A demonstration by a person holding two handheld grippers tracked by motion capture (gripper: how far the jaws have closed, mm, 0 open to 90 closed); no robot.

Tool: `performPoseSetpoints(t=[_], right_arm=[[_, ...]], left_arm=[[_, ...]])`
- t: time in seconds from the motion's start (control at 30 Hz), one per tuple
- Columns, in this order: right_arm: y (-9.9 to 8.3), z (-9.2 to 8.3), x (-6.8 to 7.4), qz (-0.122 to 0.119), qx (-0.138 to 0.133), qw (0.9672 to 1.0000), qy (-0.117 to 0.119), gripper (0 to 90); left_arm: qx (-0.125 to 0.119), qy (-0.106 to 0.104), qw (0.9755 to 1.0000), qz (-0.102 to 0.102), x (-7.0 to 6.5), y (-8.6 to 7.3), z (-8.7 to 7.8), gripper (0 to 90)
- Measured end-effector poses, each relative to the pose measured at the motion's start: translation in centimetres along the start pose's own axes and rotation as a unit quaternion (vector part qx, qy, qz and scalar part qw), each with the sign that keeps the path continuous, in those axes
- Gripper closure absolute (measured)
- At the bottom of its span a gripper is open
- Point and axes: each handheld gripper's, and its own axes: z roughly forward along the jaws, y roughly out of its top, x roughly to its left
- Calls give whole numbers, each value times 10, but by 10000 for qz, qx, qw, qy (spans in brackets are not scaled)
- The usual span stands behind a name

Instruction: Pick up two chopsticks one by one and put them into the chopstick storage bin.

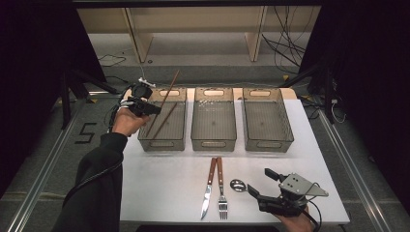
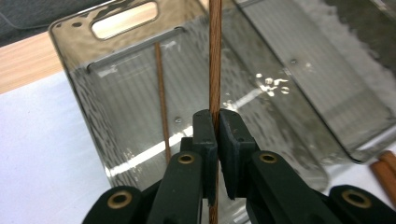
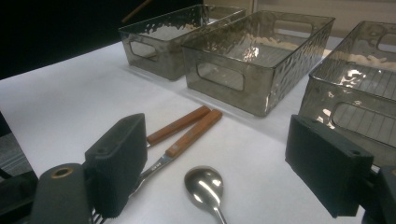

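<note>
- Nearest the person, the right hand-held gripper (image 1: 261, 186) rests low at the front right of the white bench (image 1: 159, 179), its jaws spread wide with nothing between them.
- Just ahead of those jaws lies a spoon (image 3: 205, 185), bowl toward the middle of the bench; beside it, a knife (image 1: 208, 188) and a fork (image 1: 221, 188) lie parallel, wooden handles pointing away toward the bins.
- Further back, three clear bins stand in a row; the middle bin (image 1: 213, 140) and the right bin (image 1: 268, 142) hold no cutlery that can be seen.
- At the left bin (image 1: 162, 140), the left hand-held gripper (image 1: 153, 110) comes in over the bin's left wall, jaws clamped on a wooden chopstick (image 2: 215, 56).
- The held chopstick runs crosswise to the jaws, its long axis tilted up and away, the upper end well above the bin's far rim and the lower end inside the bin.
- A second chopstick (image 2: 162, 98) already lies in the same bin, just beside the held one and roughly along the bin's length.
- The bin floor lies directly below the left jaws, so the release likely needs the stick tipped flatter, along the bin's long side; the left hand is the nearer by far.
</note>
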Motion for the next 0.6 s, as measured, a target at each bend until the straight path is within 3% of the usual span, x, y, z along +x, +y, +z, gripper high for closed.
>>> performPoseSetpoints(t=[0.17,0.6], right_arm=[[0,0,0,5,-10,10000,18,212],[0,-1,0,11,-30,10000,41,209]], left_arm=[[13,50,9999,-139,10,-3,10,851],[149,93,9995,-263,15,-12,28,849]])
